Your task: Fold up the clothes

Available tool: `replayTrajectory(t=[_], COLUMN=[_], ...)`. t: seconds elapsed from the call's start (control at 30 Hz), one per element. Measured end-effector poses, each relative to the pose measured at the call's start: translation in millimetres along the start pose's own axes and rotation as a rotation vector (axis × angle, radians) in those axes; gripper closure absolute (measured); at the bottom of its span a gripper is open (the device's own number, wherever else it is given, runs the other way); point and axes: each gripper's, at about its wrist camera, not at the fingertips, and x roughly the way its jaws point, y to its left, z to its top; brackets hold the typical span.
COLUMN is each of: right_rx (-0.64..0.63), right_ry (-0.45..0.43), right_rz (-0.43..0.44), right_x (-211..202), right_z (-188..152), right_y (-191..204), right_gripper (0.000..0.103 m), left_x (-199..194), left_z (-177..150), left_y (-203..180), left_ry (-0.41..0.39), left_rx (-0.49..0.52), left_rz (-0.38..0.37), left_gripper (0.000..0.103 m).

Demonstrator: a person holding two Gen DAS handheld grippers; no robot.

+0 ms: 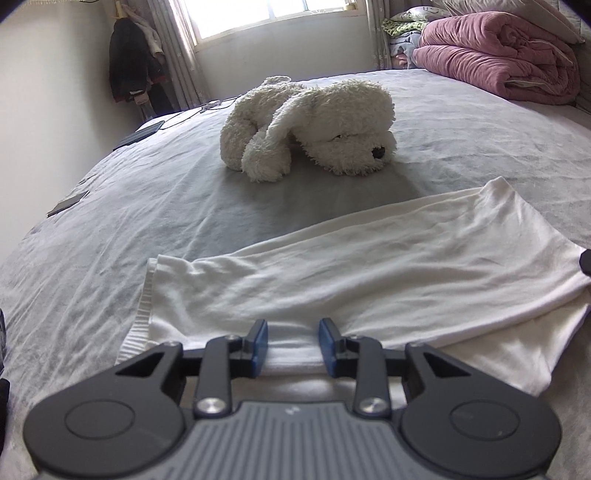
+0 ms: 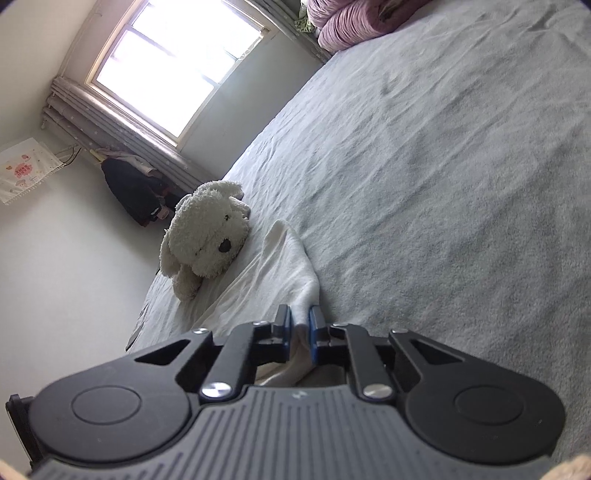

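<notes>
While the white garment (image 1: 369, 273) lies across the bed (image 1: 147, 206), the right claw (image 2: 300, 326) pinches its end and the left claw (image 1: 293, 345) straddles its hem, pads apart.

Left gripper (image 1: 293, 347) jaws apart over white garment (image 1: 369, 273); plush dog (image 1: 310, 129) beyond.

The left wrist view sits low and close over the grey-sheeted bed (image 1: 147, 206), facing the bright window (image 1: 266, 14). The right wrist view is rolled sideways, equally near. Both share the fluffy white plush dog (image 1: 310, 129) (image 2: 207, 236) and crumpled white cloth garment (image 1: 369, 273) (image 2: 273, 266).
</notes>
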Motion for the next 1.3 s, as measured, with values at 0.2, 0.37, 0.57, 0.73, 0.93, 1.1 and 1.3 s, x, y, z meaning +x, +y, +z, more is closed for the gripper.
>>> replayTrajectory(t=[0.2,0.37,0.57,0.73,0.93,1.1,1.3], right_rx=[-0.027,0.089,0.134,0.009,-0.103,-0.029,-0.002], right_ry=[-0.037,-0.001,0.018,-0.041,-0.073,-0.024,0.001], right_rz=[-0.033,-0.027,-0.012,-0.045,-0.077,-0.116,-0.058], right_x=[-2.8,2.2,-3.1,-9.5,-12.9,-0.2,7.2], right_z=[-2.9,-6.1,-4.9,-5.8,-3.9,-2.3,-1.9], right_y=[13.8,-2.1,-8.6,13.1,31.4,14.9,12.4], right_gripper=[0.091,0.084,0.084,0.090,0.090,0.084,0.048], left_x=[6.9,9.7,8.4,7.7,7.3,8.5,8.8], left_z=[4.0,4.3,5.0,6.2,7.3,6.3,6.0], left_y=[34.2,39.3,42.6,49.2,53.1,51.0,49.4], left_ry=[0.055,0.073,0.080,0.089,0.093,0.099,0.101], left_rx=[-0.153,-0.190,-0.210,-0.242,-0.260,-0.246,-0.230], left_rz=[-0.055,-0.076,-0.090,-0.109,-0.119,-0.110,-0.103], left_gripper=[0.068,0.068,0.068,0.068,0.068,0.068,0.068])
